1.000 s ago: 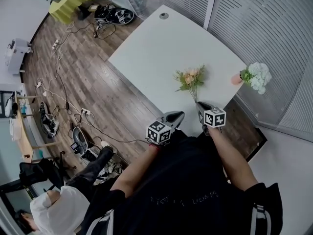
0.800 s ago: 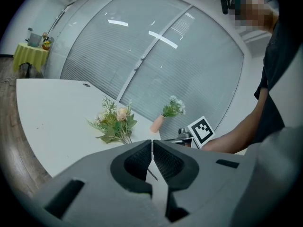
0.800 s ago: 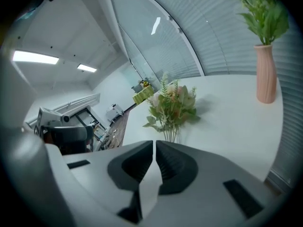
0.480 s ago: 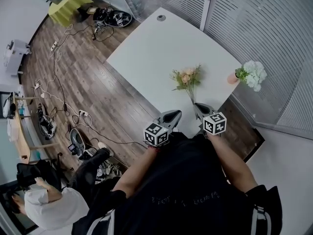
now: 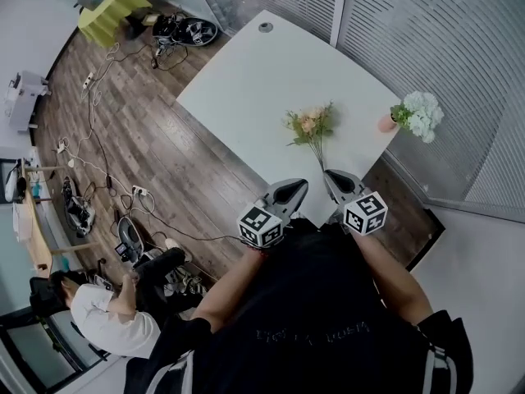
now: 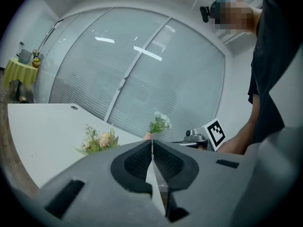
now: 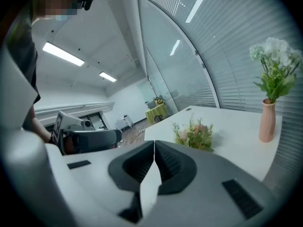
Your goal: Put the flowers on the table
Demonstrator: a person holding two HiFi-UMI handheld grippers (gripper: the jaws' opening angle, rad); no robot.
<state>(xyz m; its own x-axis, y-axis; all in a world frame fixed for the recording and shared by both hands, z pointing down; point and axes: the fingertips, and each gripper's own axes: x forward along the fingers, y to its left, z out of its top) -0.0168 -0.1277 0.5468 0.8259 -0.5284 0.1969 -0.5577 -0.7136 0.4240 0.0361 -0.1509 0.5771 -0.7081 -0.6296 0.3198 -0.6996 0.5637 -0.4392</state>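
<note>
Already the flowers (image 5: 310,126) lie on the table (image 5: 246,80); shirt lettering (image 5: 312,332) illegible.

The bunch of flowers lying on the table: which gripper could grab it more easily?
Probably the right gripper: the stem ends of the bunch point toward it, while the left gripper sits further off to the side. Both jaws are shut, so it must open first.

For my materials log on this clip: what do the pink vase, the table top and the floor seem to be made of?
Pink vase: probably ceramic with a matte finish; it looks smooth and opaque, with no glints.
Table top: white laminate or painted board, satin finish; the surface is flat and uniform and carries only soft shadows.
Floor: wood or wood-look planks; grain streaks and plank seams show.
</note>
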